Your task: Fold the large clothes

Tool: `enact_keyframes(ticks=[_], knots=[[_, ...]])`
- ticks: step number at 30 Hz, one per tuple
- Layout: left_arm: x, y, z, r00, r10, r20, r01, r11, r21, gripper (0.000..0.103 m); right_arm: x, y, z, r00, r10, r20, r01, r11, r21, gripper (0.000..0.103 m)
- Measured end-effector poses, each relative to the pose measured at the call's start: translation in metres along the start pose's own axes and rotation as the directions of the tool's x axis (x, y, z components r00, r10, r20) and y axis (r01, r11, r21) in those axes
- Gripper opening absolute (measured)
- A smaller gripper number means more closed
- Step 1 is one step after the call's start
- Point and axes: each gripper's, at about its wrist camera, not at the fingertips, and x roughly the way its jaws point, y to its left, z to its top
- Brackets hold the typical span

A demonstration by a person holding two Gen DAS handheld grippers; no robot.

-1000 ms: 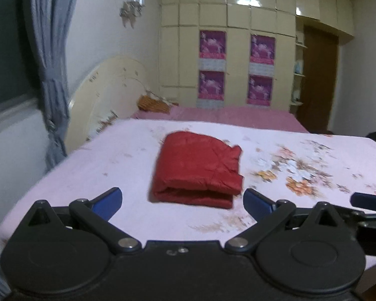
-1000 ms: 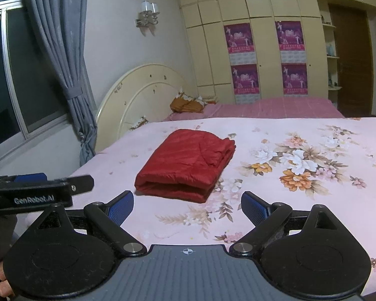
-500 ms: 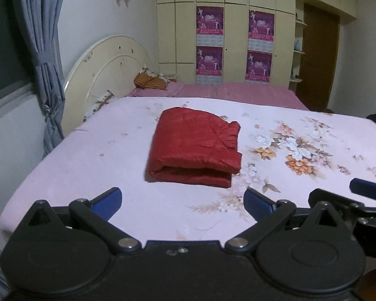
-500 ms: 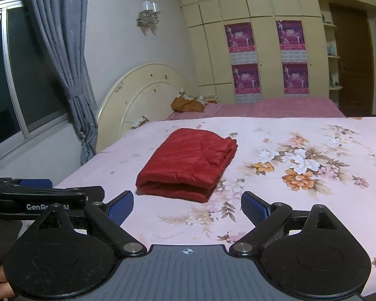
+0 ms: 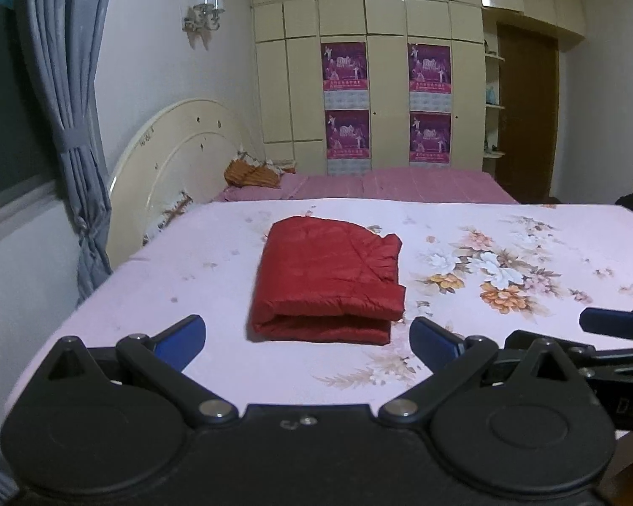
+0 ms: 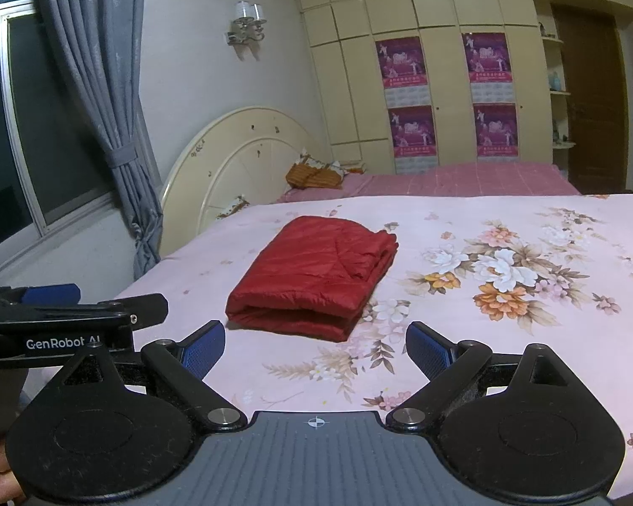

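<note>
A red padded garment (image 5: 329,282) lies folded into a thick rectangle on the pink flowered bed (image 5: 190,278); it also shows in the right wrist view (image 6: 316,278). My left gripper (image 5: 308,337) is open and empty, held back from the bed's near edge, just short of the garment. My right gripper (image 6: 316,345) is open and empty, also at the near edge, to the right of the left one. The right gripper shows at the right of the left wrist view (image 5: 612,329), and the left gripper shows at the left of the right wrist view (image 6: 63,308).
A cream round headboard (image 5: 177,160) stands at the bed's left end, with a grey curtain (image 5: 71,126) and window beyond. A second bed with a pink cover (image 5: 401,183) and an orange pillow (image 5: 251,173) lies behind. Wardrobe doors (image 5: 384,84) fill the back wall.
Both grippers have drawn back slightly and steadied; the left view tilted up, showing more of the room. The garment has not moved. Both grippers stay open.
</note>
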Motion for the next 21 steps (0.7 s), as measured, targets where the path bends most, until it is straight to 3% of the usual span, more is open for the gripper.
enact_keyframes(ticks=[6,11,21], knots=[[0.001,-0.009,0.001,1.0,0.003,-0.015,-0.002,0.999,0.053,0.103,0.002,-0.002,0.001,1.0,0.002,-0.002,-0.002,1.0,0.0,0.092],[0.003,-0.001,0.0,0.999,-0.038,-0.014,0.038,0.999,-0.005,0.103,0.003,-0.006,0.001,1.0,-0.002,-0.003,0.002,1.0,0.003,0.092],[0.009,0.003,0.002,1.0,-0.019,-0.024,0.019,0.999,-0.027,0.103,0.007,-0.016,0.003,1.0,-0.019,-0.004,0.019,1.0,0.016,0.092]])
